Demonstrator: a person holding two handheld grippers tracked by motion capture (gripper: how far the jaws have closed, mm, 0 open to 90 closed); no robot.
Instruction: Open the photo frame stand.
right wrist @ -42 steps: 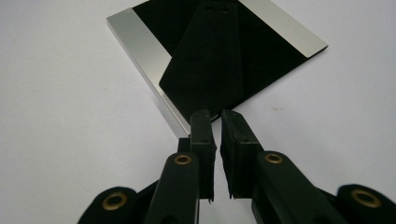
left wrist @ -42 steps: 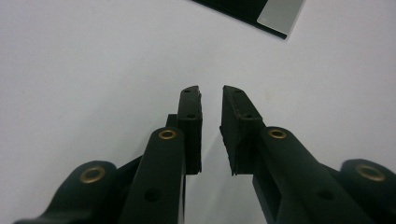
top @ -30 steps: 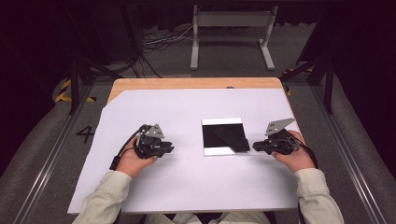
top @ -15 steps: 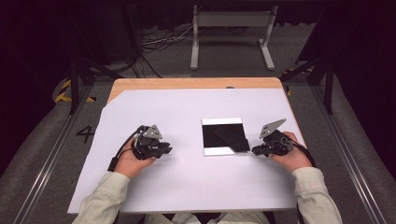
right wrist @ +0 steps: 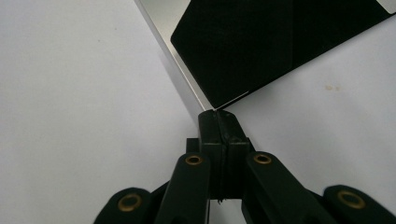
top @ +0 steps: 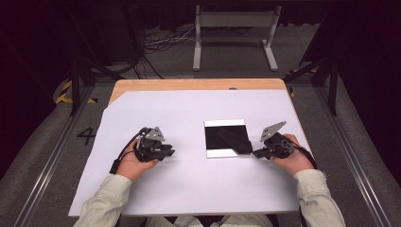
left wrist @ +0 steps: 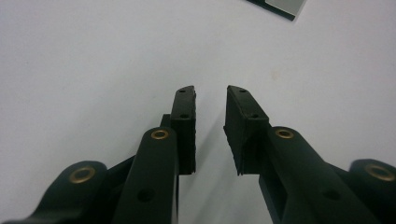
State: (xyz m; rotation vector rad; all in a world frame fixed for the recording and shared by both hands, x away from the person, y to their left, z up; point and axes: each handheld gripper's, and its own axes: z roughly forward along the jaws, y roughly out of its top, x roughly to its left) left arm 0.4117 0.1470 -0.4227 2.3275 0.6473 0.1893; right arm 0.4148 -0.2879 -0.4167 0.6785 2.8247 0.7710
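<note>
A big white sheet point(top: 189, 179) covers most of the wooden worktop point(top: 189, 84), and a strip of bare wood shows along the far edge. The room around it is dark. There is a grey floor, a metal stand point(top: 235, 33) behind the worktop, some cables point(top: 161, 45), and yellow and black tape point(top: 64, 92) on the floor at the left. A flat square tray point(top: 226, 152) lies on the sheet, right of the middle. It has a pale silver rim. Inside it lies a thin black sheet point(top: 231, 137), and one part of it looks folded over into a slanted flap. The right tool point(top: 257, 153) sits at the tray's near right corner. Its jaws have just been closing and are now pressed together, with their tips at the corner of the black sheet point(right wrist: 280, 46). I cannot tell if they pinch it. The left tool point(top: 168, 152) rests on the white sheet, well apart from the tray. Its jaws have just been opening a little and stand a narrow way apart with nothing between them.
</note>
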